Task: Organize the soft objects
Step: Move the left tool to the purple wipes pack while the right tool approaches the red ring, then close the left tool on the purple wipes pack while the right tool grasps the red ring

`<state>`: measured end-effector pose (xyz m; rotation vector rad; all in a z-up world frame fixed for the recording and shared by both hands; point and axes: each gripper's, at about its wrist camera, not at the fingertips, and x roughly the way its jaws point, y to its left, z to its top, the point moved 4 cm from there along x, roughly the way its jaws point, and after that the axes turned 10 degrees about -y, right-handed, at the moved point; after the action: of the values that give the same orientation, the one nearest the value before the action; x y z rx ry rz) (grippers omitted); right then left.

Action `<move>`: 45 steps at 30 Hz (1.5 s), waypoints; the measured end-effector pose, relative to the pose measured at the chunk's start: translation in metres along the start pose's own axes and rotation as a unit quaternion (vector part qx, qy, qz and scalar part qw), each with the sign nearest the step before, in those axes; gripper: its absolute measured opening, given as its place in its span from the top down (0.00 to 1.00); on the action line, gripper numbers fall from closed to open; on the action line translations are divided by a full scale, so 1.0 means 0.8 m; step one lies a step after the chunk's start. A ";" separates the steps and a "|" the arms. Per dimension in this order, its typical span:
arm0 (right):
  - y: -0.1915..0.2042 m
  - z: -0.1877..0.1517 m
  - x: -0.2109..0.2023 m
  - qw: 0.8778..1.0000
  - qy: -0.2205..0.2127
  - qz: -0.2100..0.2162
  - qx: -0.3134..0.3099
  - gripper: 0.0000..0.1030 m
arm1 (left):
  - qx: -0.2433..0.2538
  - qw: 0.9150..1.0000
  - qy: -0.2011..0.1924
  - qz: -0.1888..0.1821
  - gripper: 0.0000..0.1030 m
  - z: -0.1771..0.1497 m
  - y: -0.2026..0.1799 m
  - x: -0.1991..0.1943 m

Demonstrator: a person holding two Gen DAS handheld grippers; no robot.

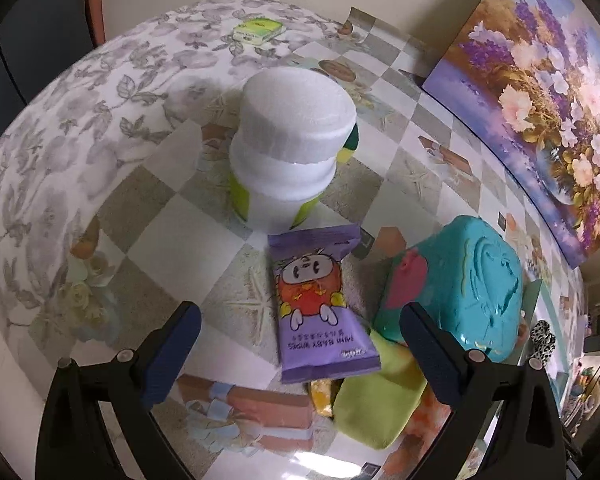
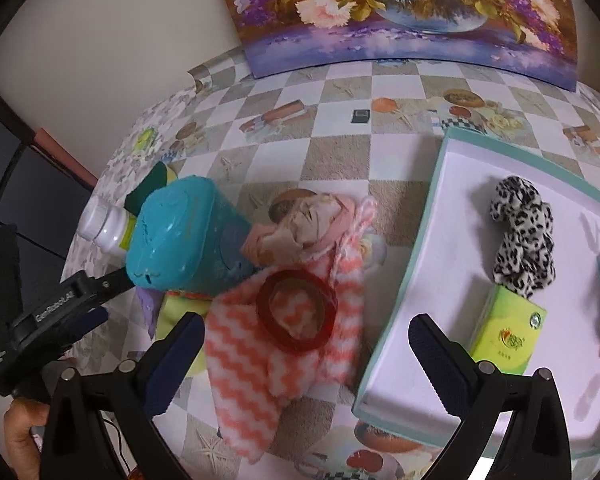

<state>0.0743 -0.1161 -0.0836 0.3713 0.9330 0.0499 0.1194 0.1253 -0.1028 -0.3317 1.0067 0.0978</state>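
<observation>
Fingers of the left gripper (image 1: pixel 300 340) and right gripper (image 2: pixel 306 350) stand apart, empty. Left fingers straddle the purple wipes packet (image 1: pixel 320 304) on the tabletop (image 1: pixel 168 224); closing on it, then carrying it to the tray (image 2: pixel 416 264), likely comes next.

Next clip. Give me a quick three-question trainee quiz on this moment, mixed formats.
1. True or false: the left gripper is shut on the purple wipes packet.
2. What lies on the pink zigzag cloth? A) red ring B) white bottle C) leopard-print scrunchie
3. Fill in: the green box lies inside the white ____.

Key
1. False: both fingers stand apart, with the packet lying on the table between them.
2. A, the red ring.
3. Tray, beside the leopard-print scrunchie.
</observation>
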 end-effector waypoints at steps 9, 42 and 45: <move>0.012 0.001 0.015 0.999 0.003 0.028 -0.017 0.10 | -0.015 1.000 0.019 0.000 0.04 -0.002 0.013 0.023; 0.001 -0.006 0.045 0.998 0.044 0.039 0.009 0.47 | -0.019 0.998 0.023 -0.057 0.65 -0.014 0.007 0.013; 0.001 -0.001 0.034 0.998 0.034 0.047 0.015 0.48 | -0.016 0.998 0.010 -0.055 0.65 -0.011 0.006 -0.001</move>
<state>0.0901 -0.1093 -0.1051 0.4429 0.9842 0.1346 0.1105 0.1272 -0.1074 -0.4170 1.0055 0.0105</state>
